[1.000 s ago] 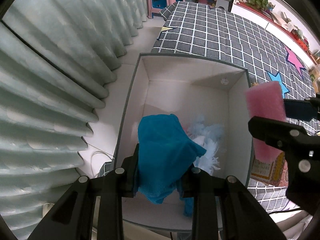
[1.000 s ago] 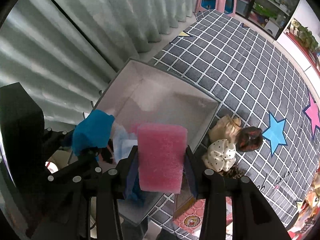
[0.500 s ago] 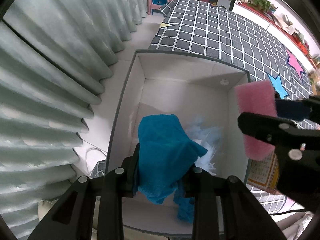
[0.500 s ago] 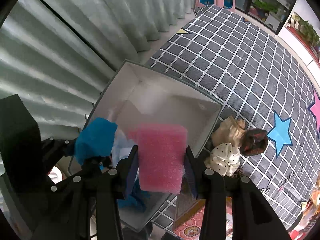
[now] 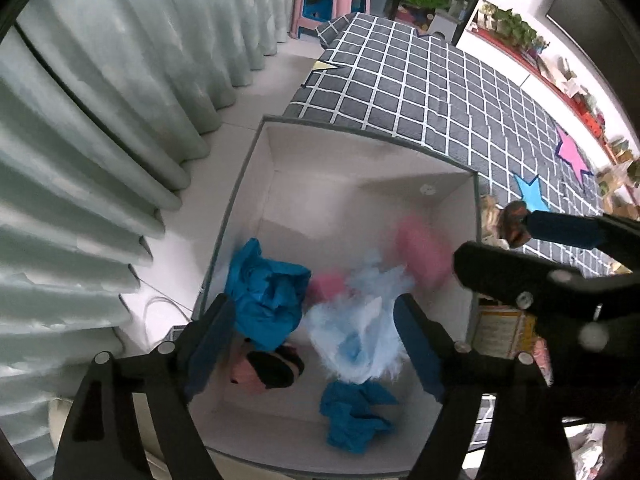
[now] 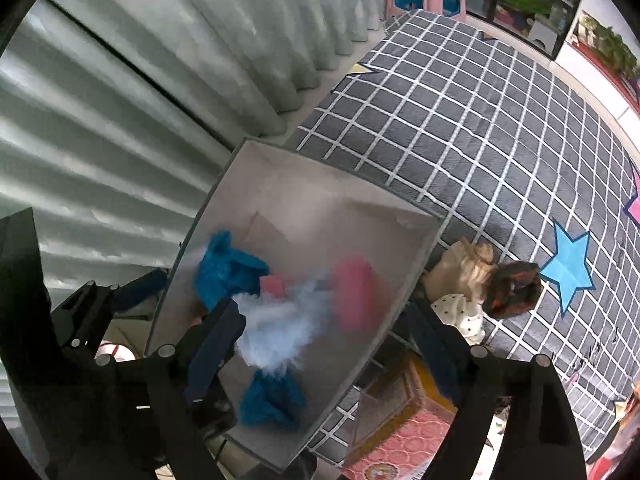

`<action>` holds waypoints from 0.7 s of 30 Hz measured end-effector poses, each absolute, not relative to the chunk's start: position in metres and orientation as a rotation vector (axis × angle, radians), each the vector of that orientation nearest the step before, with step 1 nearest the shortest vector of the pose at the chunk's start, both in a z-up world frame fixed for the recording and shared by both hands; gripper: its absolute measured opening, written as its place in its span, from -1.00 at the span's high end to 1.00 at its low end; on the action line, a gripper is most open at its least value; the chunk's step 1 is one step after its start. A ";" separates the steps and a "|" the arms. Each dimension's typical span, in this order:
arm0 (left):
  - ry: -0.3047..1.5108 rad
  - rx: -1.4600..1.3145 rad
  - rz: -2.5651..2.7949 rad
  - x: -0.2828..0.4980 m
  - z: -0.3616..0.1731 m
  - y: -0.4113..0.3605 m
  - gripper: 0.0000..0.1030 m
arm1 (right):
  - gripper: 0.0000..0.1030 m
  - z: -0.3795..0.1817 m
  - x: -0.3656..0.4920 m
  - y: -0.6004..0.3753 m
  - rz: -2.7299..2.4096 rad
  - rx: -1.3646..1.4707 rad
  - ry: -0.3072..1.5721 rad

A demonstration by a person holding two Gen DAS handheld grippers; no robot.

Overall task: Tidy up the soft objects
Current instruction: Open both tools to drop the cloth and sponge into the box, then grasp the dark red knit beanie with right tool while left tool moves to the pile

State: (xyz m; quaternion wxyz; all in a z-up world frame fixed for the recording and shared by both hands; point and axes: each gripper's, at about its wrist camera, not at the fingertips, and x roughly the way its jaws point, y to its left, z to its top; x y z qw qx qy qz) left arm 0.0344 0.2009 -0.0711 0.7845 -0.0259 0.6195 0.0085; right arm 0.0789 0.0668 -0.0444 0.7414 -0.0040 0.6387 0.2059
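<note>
A: Pink foam sponge block (image 5: pixel 420 254) — it is showing as a smeared pink blur inside the white open-topped storage box (image 5: pixel 360 184), over the right half, beside the pale blue fluffy bundle (image 5: pixel 360 320). It is too blurred to say whether it is resting or dropping.

B: And the grippers?

A: Both are standing spread wide with nothing between the fingers. The left gripper (image 5: pixel 312 344) is hovering over the box's near end; the right gripper (image 6: pixel 324 344) is hanging above the box's right wall.

B: Progress?

A: Judging from the contents, most of the way. A crumpled teal blue cloth (image 5: pixel 264 300) is lying against the left wall, a second teal wad (image 5: pixel 356 420) is sitting near the front, and a pink-and-black soft piece (image 5: pixel 264 368) is lying at the front left. Still outside, on the grey grid-pattern mat (image 6: pixel 480 120) just beside the right wall: a cream polka-dot fabric bundle (image 6: pixel 460 308) and a dark brown-orange scrunchie-like piece (image 6: pixel 512 288).

B: Orientation of the sponge?

A: In the left view its long axis is appearing to run diagonally, from upper left toward the lower right wall. Which face is pointing up cannot be told through the blur.
</note>
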 end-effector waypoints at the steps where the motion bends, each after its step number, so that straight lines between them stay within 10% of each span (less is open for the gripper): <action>1: 1.342 -0.061 0.017 0.035 -0.071 0.200 -0.75 | -0.70 -0.043 0.079 0.061 0.443 0.004 1.398; 21: 1.408 -0.201 -0.156 0.059 -0.048 0.146 -0.79 | -0.70 -0.057 0.088 -0.123 0.114 0.335 1.442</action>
